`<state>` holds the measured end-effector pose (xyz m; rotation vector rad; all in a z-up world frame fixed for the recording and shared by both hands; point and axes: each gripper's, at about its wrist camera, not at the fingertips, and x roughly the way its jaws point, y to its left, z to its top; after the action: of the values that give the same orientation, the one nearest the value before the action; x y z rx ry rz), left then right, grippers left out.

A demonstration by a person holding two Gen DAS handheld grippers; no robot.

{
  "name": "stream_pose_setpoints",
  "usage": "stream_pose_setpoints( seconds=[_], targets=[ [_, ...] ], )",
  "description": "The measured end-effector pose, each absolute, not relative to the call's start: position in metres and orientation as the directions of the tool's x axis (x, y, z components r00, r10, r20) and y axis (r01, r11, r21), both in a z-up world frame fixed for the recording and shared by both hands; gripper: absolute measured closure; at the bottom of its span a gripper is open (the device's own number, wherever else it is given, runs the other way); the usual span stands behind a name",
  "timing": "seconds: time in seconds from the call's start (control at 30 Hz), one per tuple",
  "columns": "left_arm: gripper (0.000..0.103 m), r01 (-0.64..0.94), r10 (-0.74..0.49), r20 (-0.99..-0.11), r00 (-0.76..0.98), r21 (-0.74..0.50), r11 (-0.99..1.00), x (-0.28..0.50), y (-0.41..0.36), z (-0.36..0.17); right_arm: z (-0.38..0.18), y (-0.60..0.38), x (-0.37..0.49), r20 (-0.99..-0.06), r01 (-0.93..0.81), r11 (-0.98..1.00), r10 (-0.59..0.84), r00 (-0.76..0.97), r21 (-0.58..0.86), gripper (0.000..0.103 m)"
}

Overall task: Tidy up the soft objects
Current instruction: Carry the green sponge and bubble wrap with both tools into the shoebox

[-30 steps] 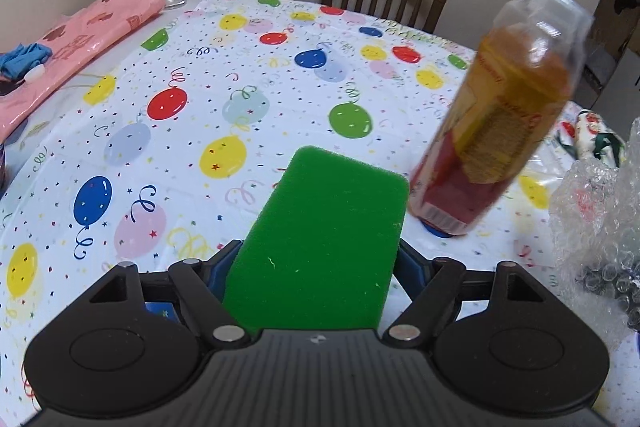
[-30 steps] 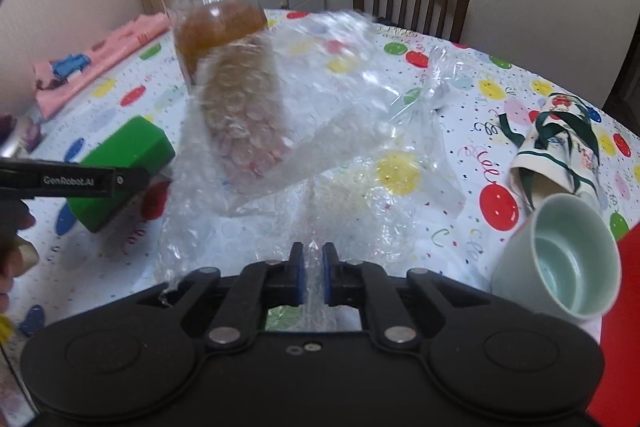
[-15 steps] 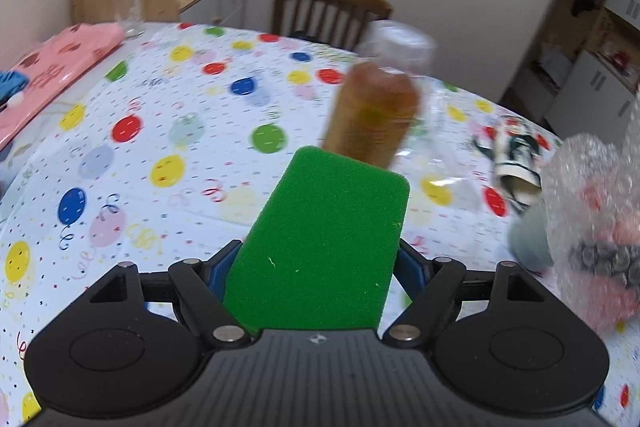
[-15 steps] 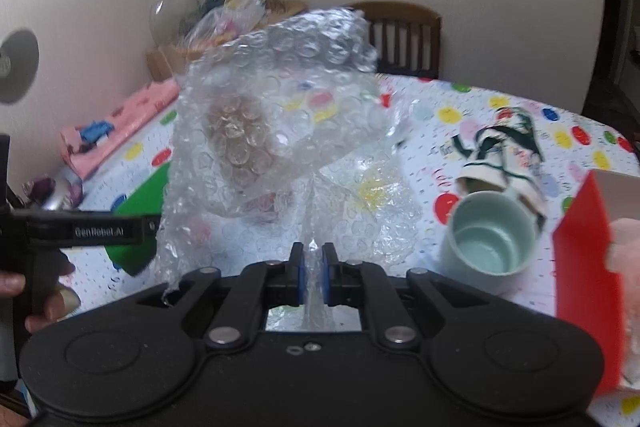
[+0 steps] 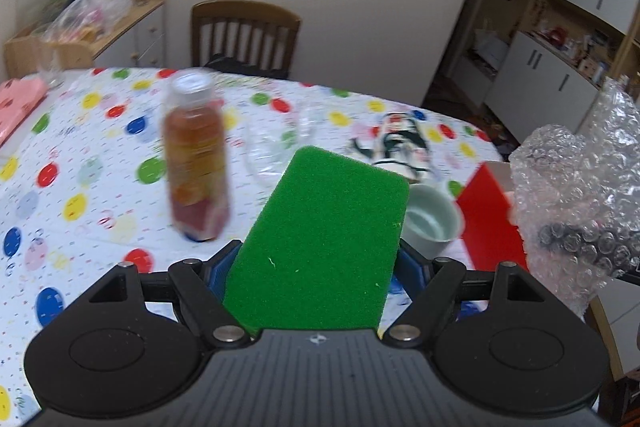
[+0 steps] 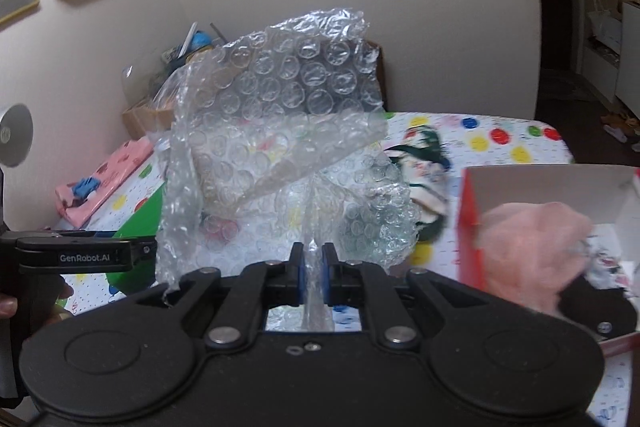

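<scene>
"GenRobot.AI" is printed on the side of the left tongs (image 6: 146,250), readable only in the right wrist view; the bottle (image 5: 196,163) label is too blurred to read. The left tongs grip a green sponge (image 5: 324,247) by its sides, above the desk (image 5: 80,187). The right tongs (image 6: 313,277) are pinched on a bubble wrap sheet (image 6: 280,131) that stands up ahead of them. Only the right view shows inside the red box (image 6: 468,223) to their right, where a pink soft thing (image 6: 532,251) lies. Only the left view shows the cup (image 5: 434,223) past the sponge.
</scene>
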<state>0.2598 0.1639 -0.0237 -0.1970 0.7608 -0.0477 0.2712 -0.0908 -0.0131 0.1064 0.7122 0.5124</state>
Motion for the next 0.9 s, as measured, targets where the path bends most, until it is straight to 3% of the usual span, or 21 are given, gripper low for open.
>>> stream_pose_setpoints(
  seconds=[0.9],
  targets=[
    [0.024, 0.201, -0.224, -0.692, 0.686, -0.116, 0.973, 0.325, -0.094, -0.007, -0.042, -0.307, 0.313, -0.618, -0.198, 0.952, 0.304, 0.725, 0.235, 0.095]
  ],
)
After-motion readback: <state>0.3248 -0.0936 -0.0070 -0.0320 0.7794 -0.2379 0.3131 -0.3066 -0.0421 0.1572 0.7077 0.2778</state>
